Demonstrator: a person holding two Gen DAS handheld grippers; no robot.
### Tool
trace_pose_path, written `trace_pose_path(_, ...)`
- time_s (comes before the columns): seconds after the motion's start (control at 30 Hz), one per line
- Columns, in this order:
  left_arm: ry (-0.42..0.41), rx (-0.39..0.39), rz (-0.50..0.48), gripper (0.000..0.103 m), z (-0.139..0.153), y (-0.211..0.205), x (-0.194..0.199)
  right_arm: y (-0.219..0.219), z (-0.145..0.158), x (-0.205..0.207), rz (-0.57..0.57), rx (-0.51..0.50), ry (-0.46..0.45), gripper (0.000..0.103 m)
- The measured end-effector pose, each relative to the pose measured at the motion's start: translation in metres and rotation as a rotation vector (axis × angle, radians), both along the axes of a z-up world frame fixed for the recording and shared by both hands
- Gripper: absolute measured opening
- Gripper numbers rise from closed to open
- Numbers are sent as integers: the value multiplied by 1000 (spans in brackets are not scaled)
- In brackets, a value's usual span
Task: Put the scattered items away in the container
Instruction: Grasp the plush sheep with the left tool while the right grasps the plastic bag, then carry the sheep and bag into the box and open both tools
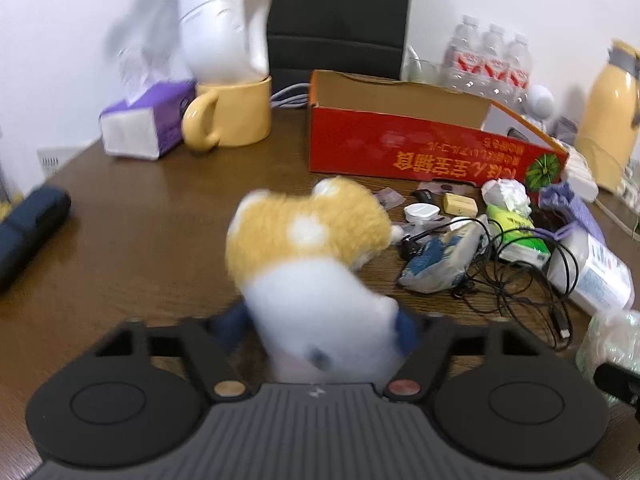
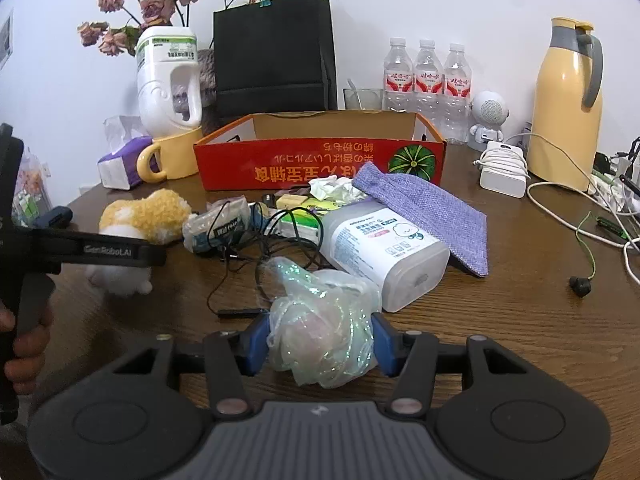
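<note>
The left gripper [image 1: 320,330] clamps the white end of the plush toy [image 1: 308,240], and the right gripper [image 2: 320,344] pinches the crinkly plastic bag [image 2: 324,320] between its blue fingers [image 2: 256,340]. The red box [image 2: 320,160] stands ahead of both. Best lift each clear of the black cable [image 2: 256,240] before releasing over the box

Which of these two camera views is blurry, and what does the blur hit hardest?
Left wrist view: motion blur throughout, worst on the plush toy at the left gripper and on the white jug. Right wrist view: sharp; the print on the red box is crisp, the iridescent bag glints slightly. Both bow at the edges.
</note>
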State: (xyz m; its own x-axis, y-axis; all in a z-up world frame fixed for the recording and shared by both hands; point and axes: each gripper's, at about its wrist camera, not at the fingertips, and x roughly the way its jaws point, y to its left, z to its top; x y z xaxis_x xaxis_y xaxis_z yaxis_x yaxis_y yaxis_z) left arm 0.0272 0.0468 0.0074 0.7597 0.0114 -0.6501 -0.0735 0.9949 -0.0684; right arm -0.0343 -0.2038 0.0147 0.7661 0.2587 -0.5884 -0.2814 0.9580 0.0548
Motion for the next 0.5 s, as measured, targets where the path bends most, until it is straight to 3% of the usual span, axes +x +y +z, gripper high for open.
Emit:
trace_pose_path(0.17,-45,-13,9,55,3,13,-15,-6,2,-2,-24,42,-1,40)
trace_pose_path(0.5,-134,-53,-39,55,22,16,-57,9,11,-11,-38,114,-42,39)
